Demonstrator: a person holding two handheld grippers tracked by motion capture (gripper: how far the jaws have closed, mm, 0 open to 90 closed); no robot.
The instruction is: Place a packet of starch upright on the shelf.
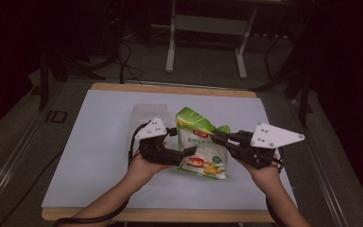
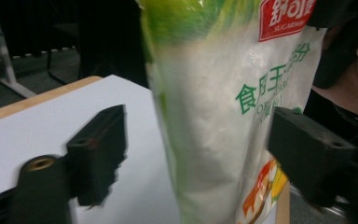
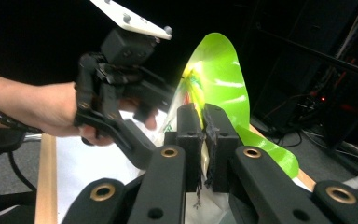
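A white and green snack bag (image 1: 202, 146) with a red label is held upright over the white table sheet (image 1: 99, 142). My right gripper (image 1: 216, 137) grips the bag's right side; in the right gripper view its jaws (image 3: 203, 135) are shut on the thin green edge of the bag (image 3: 219, 74). My left gripper (image 1: 183, 141) reaches in from the left. In the left gripper view the bag (image 2: 205, 116) stands between its jaws (image 2: 200, 149). The left jaw is clear of the bag, with white sheet showing in the gap.
The white sheet lies on a wooden board (image 1: 170, 89). A faint clear rectangular thing (image 1: 146, 113) rests behind the left gripper. A metal stand (image 1: 205, 28) and cables are on the dark floor beyond the table.
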